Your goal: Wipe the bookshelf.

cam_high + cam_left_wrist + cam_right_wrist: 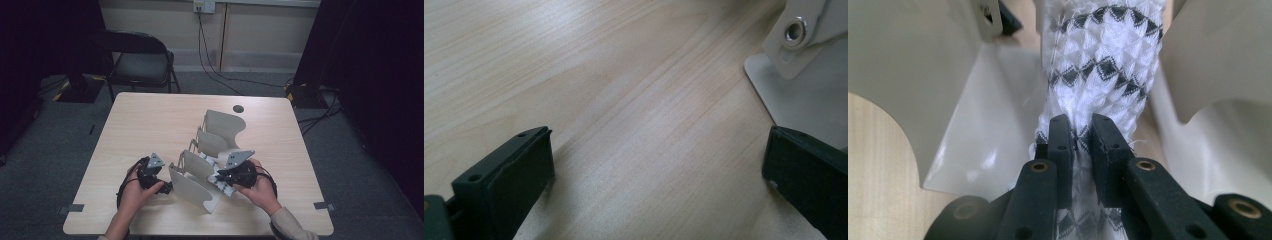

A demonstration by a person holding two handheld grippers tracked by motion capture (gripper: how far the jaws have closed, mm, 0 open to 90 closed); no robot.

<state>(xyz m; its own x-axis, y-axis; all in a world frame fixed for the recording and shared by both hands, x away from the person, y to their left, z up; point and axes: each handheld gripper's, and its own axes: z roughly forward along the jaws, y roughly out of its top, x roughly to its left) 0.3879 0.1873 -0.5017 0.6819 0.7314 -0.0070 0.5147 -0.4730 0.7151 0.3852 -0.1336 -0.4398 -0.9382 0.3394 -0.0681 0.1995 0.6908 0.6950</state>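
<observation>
A white cloth with a black diamond pattern [1100, 65] is pinched by the right gripper [1082, 132], whose jaws are drawn almost together on a bunched fold of the fabric. In the high view the cloth [221, 182] is seen lying between two dividers of a cream-coloured divider rack [192, 182], at the near end of the rack and just in front of the right gripper [220, 176]. In the right gripper view the cloth is flanked closely on both sides by curved divider walls, so little room is left to either side, while the channel ahead runs open along the rack.

The left gripper [167, 187] is held by the left hand [134, 192] just beside the nearest divider, on the rack's left. In the left gripper view its jaws are spread wide with nothing between them, and bare wood is seen in the gap. One jaw is placed close to the rounded corner of the rack's base [804, 95]; whether it is touched cannot be told.

The rack is set near the middle of the surface [150, 120], running from the near edge towards the far right. Broad open wood is left on the far left half and along the right edge. A small dark round hole [238, 108] is seen near the far edge. A black chair [140, 60] is placed beyond the surface.
</observation>
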